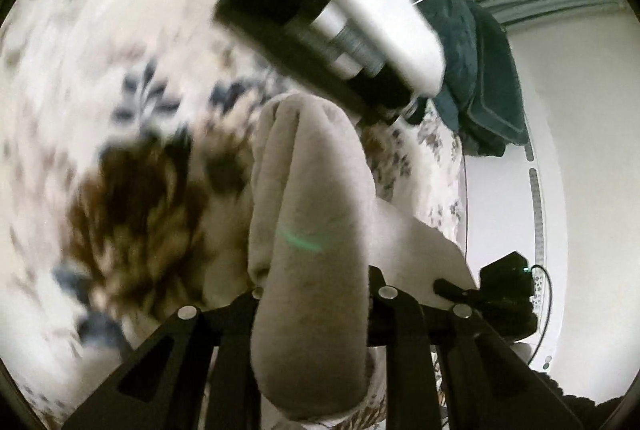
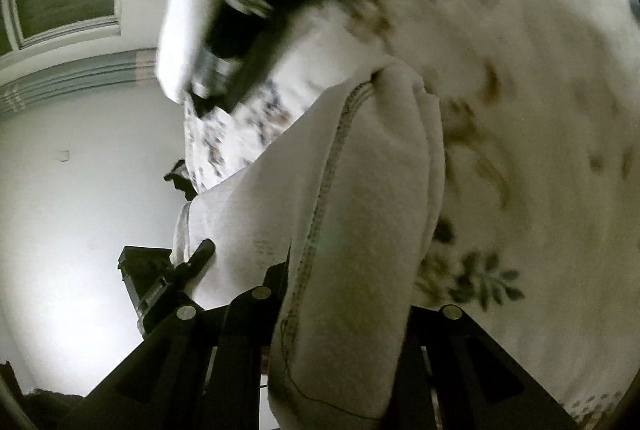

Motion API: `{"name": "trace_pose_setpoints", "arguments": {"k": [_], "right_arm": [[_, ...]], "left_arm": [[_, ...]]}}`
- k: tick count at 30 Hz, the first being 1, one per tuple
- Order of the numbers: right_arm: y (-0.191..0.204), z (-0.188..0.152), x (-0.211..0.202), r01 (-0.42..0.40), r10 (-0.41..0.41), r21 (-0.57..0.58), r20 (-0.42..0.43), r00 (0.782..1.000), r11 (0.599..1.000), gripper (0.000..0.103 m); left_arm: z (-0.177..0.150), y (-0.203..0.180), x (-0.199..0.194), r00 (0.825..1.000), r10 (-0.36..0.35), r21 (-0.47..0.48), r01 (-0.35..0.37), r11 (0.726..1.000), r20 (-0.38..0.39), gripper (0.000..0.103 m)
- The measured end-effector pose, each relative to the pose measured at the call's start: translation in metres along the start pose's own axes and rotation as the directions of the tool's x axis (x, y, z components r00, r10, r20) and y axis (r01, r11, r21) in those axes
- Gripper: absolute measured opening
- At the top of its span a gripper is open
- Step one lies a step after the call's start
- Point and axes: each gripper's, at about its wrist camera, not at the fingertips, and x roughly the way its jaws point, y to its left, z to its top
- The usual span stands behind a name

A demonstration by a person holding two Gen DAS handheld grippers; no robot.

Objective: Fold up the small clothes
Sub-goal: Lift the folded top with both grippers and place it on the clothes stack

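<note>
1. While both cameras are blurring, the floral bedspread (image 1: pixel 120 78) is filling most of what you are seeing, its brown and blue leaf print spreading behind everything else.
2. You are holding a pale beige garment (image 1: pixel 308 198) up off that bedspread; in the right wrist view it (image 2: pixel 360 190) is hanging as a thick fold with a stitched seam running down its length.
3. A dark teal cloth (image 1: pixel 472 62) is lying in a heap at the bed's far edge, near the white wall.
4. Your right gripper (image 2: pixel 344 310) is clamping the beige fabric, which is bunching between its black fingers and draping over them.
5. Your left gripper (image 1: pixel 312 294) is likewise pinching a rolled fold of the same garment.
6. Each camera is catching the other gripper's white-and-black body (image 1: pixel 332 18) hovering just beyond the cloth, tilted and smeared by blur.
</note>
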Motion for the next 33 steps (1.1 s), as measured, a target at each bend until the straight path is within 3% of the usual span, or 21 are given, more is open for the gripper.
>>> {"name": "trace_pose_setpoints", "arguments": {"k": [9, 15, 23, 30, 33], "right_arm": [[0.105, 0.086, -0.029, 0.005, 0.002, -0.068, 0.104, 0.995, 0.998, 0.015], [0.145, 0.155, -0.023, -0.006, 0.018, -0.1, 0.128, 0.992, 0.995, 0.015], [0.167, 0.251, 0.025, 0.007, 0.007, -0.137, 0.103, 0.995, 0.991, 0.015], [0.158, 0.289, 0.059, 0.036, -0.024, -0.129, 0.094, 0.995, 0.991, 0.015], [0.156, 0.291, 0.062, 0.086, -0.075, -0.143, 0.081, 0.994, 0.986, 0.016]], "left_arm": [[0.108, -0.072, -0.01, 0.999, -0.002, 0.105, -0.003, 0.994, 0.049, 0.016], [0.175, -0.095, -0.001, 0.996, 0.003, 0.14, -0.015, 0.99, 0.084, 0.016], [0.253, -0.074, 0.033, 0.991, 0.071, 0.132, -0.086, 0.988, 0.115, 0.016], [0.282, -0.04, 0.058, 0.988, 0.126, 0.117, -0.137, 0.984, 0.095, 0.017], [0.285, -0.035, 0.062, 0.988, 0.142, 0.117, -0.148, 0.982, 0.064, 0.022]]}}
